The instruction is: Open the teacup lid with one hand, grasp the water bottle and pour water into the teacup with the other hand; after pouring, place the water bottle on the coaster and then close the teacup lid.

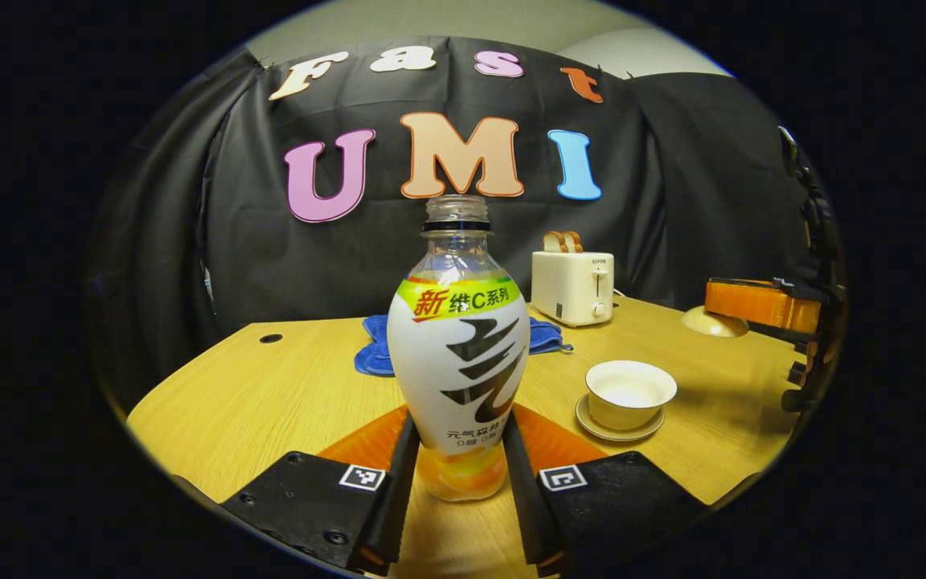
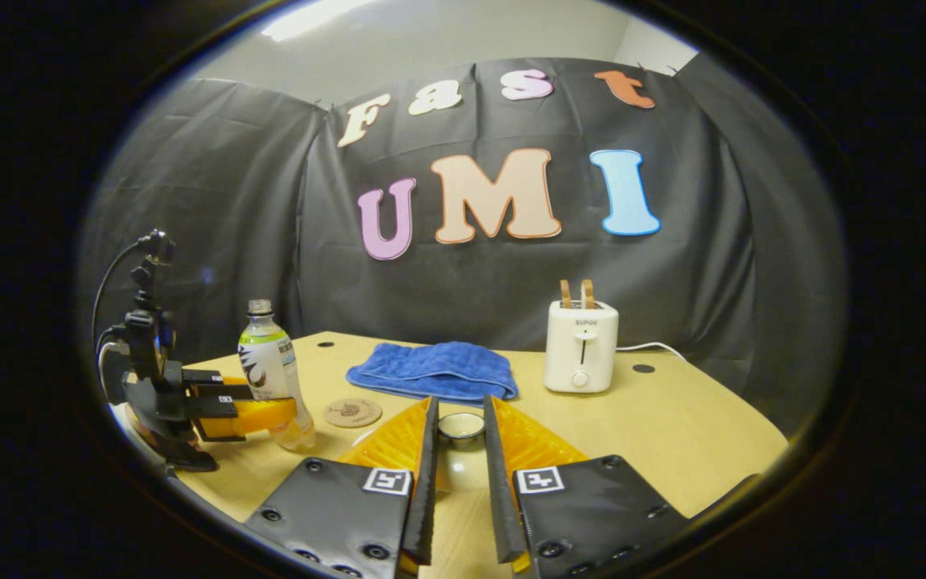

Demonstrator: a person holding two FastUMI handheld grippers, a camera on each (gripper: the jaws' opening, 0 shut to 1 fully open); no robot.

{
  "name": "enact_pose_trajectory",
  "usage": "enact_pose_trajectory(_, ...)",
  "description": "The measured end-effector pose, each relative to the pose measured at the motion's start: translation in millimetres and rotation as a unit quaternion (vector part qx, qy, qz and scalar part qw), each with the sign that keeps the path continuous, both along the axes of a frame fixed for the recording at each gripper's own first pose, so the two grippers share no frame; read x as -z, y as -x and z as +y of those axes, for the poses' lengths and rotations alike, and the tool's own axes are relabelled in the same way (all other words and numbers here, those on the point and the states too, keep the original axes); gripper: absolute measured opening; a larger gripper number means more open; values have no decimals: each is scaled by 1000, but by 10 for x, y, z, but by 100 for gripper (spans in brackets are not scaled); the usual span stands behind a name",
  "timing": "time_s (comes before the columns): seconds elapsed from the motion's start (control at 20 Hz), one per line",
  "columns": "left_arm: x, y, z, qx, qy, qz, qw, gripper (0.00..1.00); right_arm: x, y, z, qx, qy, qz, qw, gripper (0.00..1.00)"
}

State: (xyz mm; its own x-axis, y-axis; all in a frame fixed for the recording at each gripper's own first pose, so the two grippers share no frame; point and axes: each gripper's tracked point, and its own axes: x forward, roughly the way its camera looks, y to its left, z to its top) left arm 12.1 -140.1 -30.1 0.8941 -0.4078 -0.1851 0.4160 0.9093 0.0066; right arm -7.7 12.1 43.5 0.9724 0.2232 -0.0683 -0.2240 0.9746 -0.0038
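Observation:
The water bottle (image 1: pixel 459 354), uncapped with a white label, stands upright between the fingers of my left gripper (image 1: pixel 459 418), which is shut on its lower body. To its right sits the white teacup (image 1: pixel 630 392), lid off, on its saucer (image 1: pixel 617 430). Farther right, my right gripper (image 1: pixel 760 304) holds the lid (image 1: pixel 716 323) above the table. In the right gripper view, my right gripper (image 2: pixel 460 406) is shut on the lid's knob (image 2: pixel 460 426). The left gripper (image 2: pixel 238 414) grips the bottle (image 2: pixel 274 370) at the left, and the round coaster (image 2: pixel 353 412) lies just right of it.
A blue towel (image 2: pixel 431 370) lies folded at the back middle of the wooden table (image 2: pixel 672 434). A white toaster (image 2: pixel 581 346) with two slices of bread stands at the back right. A cable hole (image 1: pixel 270 338) marks the table's far left.

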Motion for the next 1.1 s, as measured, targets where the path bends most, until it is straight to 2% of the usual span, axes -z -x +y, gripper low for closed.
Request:
enact_pose_trajectory(0.25, -68, -54, 42, -9, -86, -31, 996, 54, -20, 18, -148, 11, -5, -4, 1000, 32)
enact_pose_trajectory(0.4, -74, -52, 64, -12, -153, -53, 987, 54, 11, 42, -181, 12, -4, 0, 1000, 33)
enact_pose_trajectory(0.65, -53, -202, -101, -2, -228, -66, 971, 55, 38, 48, -257, 20, -4, 2, 1000, 33)
enact_pose_trajectory(0.75, -28, -196, -111, 4, -265, -80, 961, 55, 37, 52, -278, 23, -4, 3, 1000, 33)
enact_pose_trajectory(0.9, 67, -169, -158, 23, -333, -95, 938, 54, 46, 50, -307, 27, -1, 2, 1000, 33)
enact_pose_trajectory(1.1, 146, -161, -256, 47, -390, -108, 913, 54, 40, 48, -331, 32, -11, -1, 999, 33)
